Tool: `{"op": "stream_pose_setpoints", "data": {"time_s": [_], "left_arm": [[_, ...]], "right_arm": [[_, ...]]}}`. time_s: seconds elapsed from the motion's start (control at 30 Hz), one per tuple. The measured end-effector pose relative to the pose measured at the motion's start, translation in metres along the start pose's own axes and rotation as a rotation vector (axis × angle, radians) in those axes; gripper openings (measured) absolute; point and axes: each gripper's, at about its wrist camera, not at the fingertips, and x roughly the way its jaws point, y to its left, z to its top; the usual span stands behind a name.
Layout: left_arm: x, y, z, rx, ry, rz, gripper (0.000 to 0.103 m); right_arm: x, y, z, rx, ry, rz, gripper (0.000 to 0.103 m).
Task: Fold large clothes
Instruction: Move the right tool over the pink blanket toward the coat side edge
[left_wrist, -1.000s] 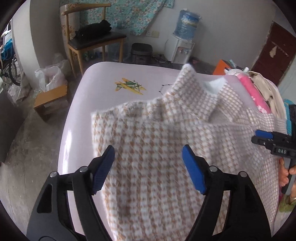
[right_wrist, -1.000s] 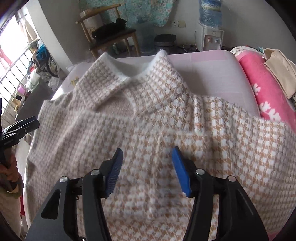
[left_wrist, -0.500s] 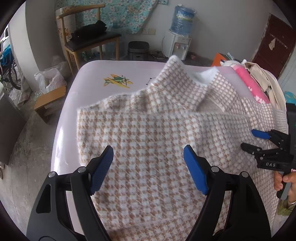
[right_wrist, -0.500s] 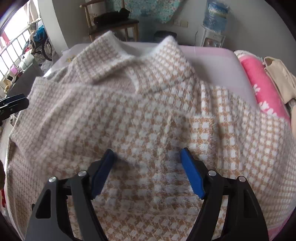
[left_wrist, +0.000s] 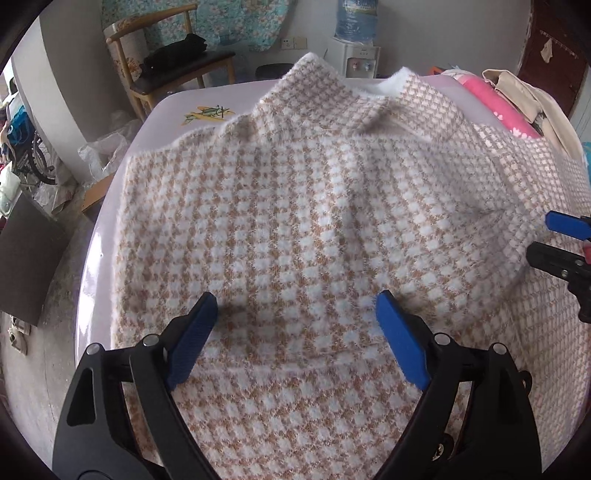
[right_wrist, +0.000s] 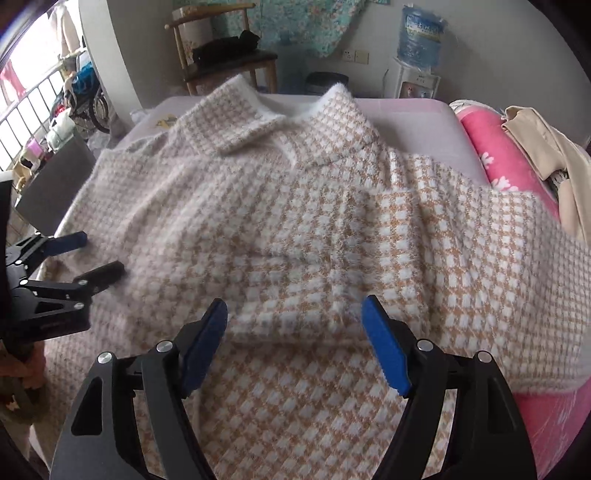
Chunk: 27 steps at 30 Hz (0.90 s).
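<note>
Fuzzy tan-and-white check knit lay under both claws: our left claw (left_wrist: 295, 332) and right claw (right_wrist: 293, 343) hung over it with blades apart, holding nothing. The sweater (right_wrist: 295, 229) covered the worktop (left_wrist: 177, 107) from near edge to collar (right_wrist: 288, 107). We judged it soft, limp, bulky; best pinched at hem corners.
</note>
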Motion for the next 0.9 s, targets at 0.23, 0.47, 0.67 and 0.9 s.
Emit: {"op": "stream_pose_setpoints", "data": {"time_s": [0.23,0.47,0.67,0.9], "left_arm": [[-0.030,-0.009,-0.003,0.007,-0.065,-0.014,0.084],[-0.014,-0.017,-0.006,-0.018,-0.016,-0.001,0.084],[-0.006,-0.011,-0.009,-0.046,-0.020,-0.012,0.086],[0.001,-0.013,-0.013,-0.035,-0.016,0.008,0.090]], "right_arm": [[-0.039,-0.024,-0.056,0.086,0.003,0.006,0.073],[-0.070,-0.088,-0.105,0.247,0.014,0.022,0.073],[-0.107,-0.206,-0.119,0.509,-0.035,-0.024,0.073],[-0.116,-0.348,-0.128,0.867,-0.091,-0.093,0.073]]}}
